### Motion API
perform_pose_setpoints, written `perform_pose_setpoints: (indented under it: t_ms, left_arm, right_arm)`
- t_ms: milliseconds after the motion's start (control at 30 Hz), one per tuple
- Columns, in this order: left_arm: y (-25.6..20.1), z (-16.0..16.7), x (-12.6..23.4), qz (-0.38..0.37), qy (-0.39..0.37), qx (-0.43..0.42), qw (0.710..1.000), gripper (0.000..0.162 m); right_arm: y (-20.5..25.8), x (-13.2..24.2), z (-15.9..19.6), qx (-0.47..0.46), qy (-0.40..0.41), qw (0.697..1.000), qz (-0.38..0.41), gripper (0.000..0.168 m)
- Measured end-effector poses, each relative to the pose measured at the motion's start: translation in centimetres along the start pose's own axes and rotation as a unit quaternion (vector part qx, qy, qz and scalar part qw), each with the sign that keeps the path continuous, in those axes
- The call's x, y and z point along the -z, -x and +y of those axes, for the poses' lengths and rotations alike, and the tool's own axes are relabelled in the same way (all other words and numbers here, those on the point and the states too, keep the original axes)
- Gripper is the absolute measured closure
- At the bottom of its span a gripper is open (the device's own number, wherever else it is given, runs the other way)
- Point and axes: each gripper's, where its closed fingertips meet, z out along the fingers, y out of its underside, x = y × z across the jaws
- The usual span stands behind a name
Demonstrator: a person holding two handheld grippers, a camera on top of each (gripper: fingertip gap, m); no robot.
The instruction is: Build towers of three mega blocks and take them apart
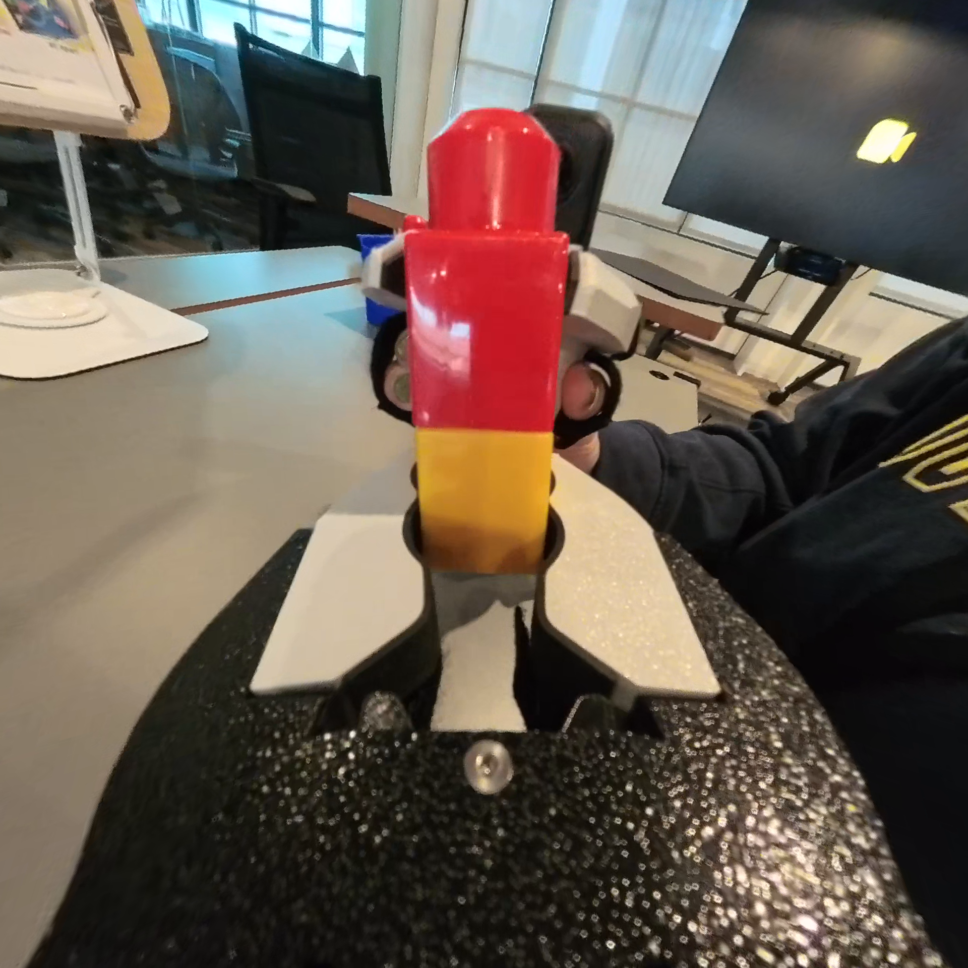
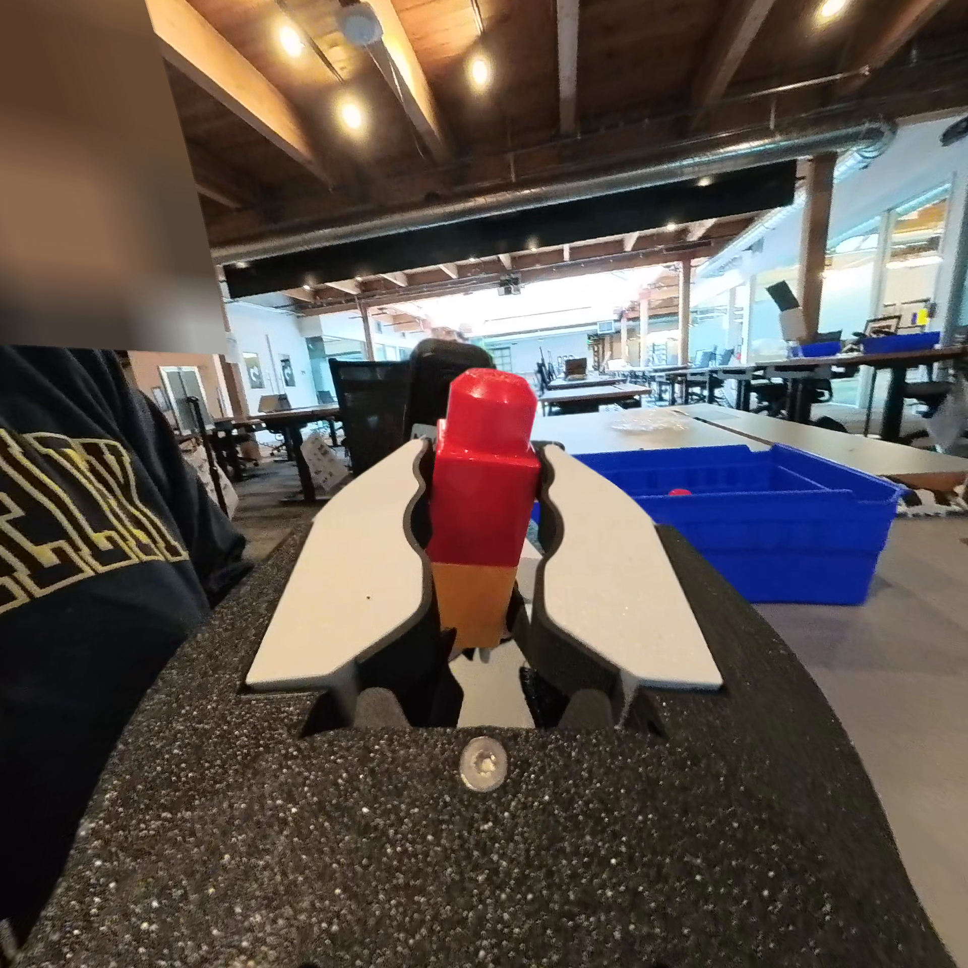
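A red mega block (image 1: 484, 335) sits stacked on a yellow mega block (image 1: 484, 487), and the pair is held upright above the grey table (image 1: 183, 471). My left gripper (image 1: 484, 482) is shut on the yellow block. My right gripper (image 2: 484, 450) is shut on the red block (image 2: 482, 503), with the yellow block (image 2: 474, 602) below it between the fingers. In the left wrist view the right gripper's grey fingers (image 1: 602, 298) clasp the red block from the far side. The underside of the stack is hidden.
A blue bin (image 2: 759, 524) stands on the table to the right, with a small red piece (image 2: 679, 492) inside it. A white stand base (image 1: 78, 325) lies at the far left. A person's dark sleeve (image 1: 733, 471) comes in from the right. A dark screen (image 1: 838, 131) stands behind.
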Motion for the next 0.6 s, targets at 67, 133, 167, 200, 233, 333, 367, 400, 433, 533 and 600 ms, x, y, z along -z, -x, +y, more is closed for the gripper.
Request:
perform_pose_setpoints:
  t_ms: [67,133,167,200,233,333,367,400,433,533,600]
  left_arm:
    - [0.0,0.3,0.0,0.002,0.002,0.004,1.0,0.123]
    - [-0.1,0.7,0.0,0.009,0.005,0.006,1.0,0.122]
    - [-0.2,0.9,0.2,0.016,0.004,0.009,1.0,0.122]
    - [-0.2,0.9,0.4,0.017,0.004,0.009,1.0,0.122]
    - [-0.1,0.8,0.8,0.009,0.004,0.003,1.0,0.121]
    - [1.3,-0.7,4.3,-0.03,-0.014,-0.008,0.999,0.122]
    - [1.8,-0.9,5.7,-0.043,-0.014,-0.009,0.999,0.122]
    - [2.3,-1.1,7.0,-0.059,-0.011,-0.012,0.998,0.122]
    - [2.6,-1.1,8.1,-0.075,-0.005,-0.018,0.997,0.122]
    - [3.1,-1.2,10.4,-0.11,0.012,-0.04,0.993,0.122]
    - [3.2,-1.1,11.1,-0.124,0.02,-0.05,0.991,0.122]
  right_arm:
    - [0.0,0.1,0.3,-0.006,0.0,1.0,-0.002,0.131]
    - [0.1,0.1,0.6,-0.007,0.001,1.0,-0.002,0.13]
    - [0.1,0.0,0.7,0.0,0.002,1.0,-0.003,0.131]
    - [0.3,-0.1,0.7,0.009,0.006,1.0,-0.01,0.13]
    - [0.2,0.2,0.4,0.01,0.003,1.0,-0.012,0.123]
    - [-1.8,2.0,1.4,0.008,0.082,0.996,0.021,0.099]
    - [-2.4,2.5,3.1,0.03,0.15,0.988,0.036,0.095]
    - [-2.5,2.8,5.0,0.043,0.223,0.973,0.032,0.094]
    - [-2.5,3.0,7.0,0.046,0.3,0.953,0.021,0.091]
    - [-2.3,3.7,12.0,0.064,0.496,0.866,-0.029,0.089]
    - [-2.4,4.1,14.2,0.09,0.592,0.798,-0.068,0.093]
